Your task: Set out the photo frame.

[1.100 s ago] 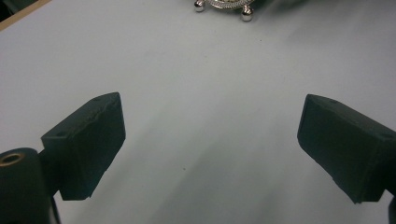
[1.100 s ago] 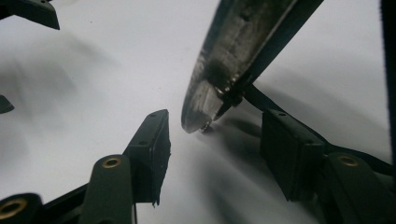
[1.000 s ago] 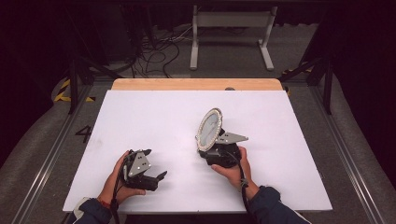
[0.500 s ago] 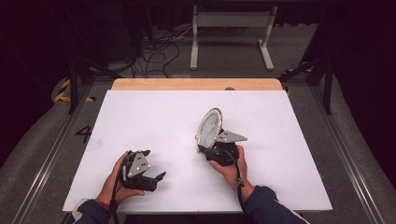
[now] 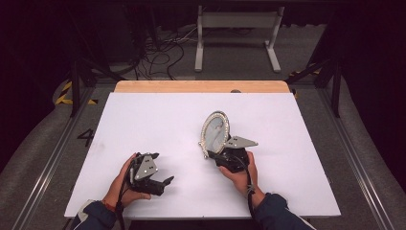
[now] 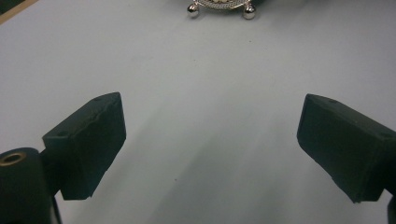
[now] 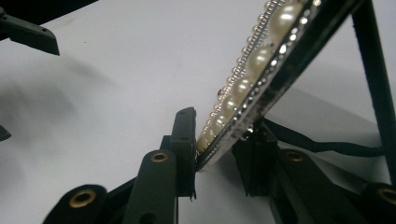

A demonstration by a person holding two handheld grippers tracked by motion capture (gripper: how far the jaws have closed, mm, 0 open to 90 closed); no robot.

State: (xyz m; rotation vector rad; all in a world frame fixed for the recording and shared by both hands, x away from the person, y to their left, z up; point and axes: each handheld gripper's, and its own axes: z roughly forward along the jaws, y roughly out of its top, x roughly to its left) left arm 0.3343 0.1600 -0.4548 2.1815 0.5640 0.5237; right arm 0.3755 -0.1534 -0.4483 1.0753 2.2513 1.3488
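While jaws have just been closing, right gripper [image 7: 217, 154] clamps frame [image 5: 214, 133], seemingly upright | left gripper [image 6: 212, 149] agape, idle on table [image 5: 158, 120]

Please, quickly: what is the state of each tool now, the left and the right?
Left tool: open, nothing between its jaws.
Right tool: jaws have just been closing, now clamped on the edge of the oval pearl-rimmed frame.

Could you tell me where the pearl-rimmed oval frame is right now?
In the high view the oval frame stands right of the table's centre, its lower edge clamped in the right gripper.
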